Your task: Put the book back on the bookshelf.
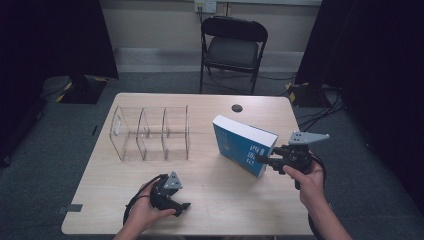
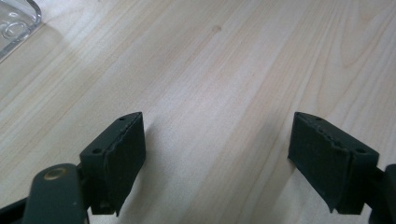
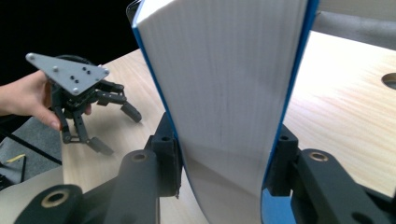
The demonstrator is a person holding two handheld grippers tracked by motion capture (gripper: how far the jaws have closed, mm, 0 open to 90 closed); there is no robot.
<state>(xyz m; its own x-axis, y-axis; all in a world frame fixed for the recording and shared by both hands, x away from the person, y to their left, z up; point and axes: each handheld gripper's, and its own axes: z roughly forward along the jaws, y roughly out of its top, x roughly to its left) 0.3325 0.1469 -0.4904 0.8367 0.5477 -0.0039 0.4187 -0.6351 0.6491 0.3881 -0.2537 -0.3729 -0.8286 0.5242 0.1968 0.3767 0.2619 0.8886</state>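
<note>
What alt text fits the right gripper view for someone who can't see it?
The right gripper clamps a thick blue-covered book by both covers, page edges facing the camera, over a light wooden table. Behind it to the left, a hand holds the left gripper, jaws open.

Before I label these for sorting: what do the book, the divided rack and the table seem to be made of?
Book: paper pages, seen as a white ribbed block, in a smooth, probably coated blue cover. Divided rack: clear plastic, likely acrylic; the tabletop shows through its glossy walls. Table: pale wood or wood-look laminate with a matt grain pattern; which one cannot be told.
</note>
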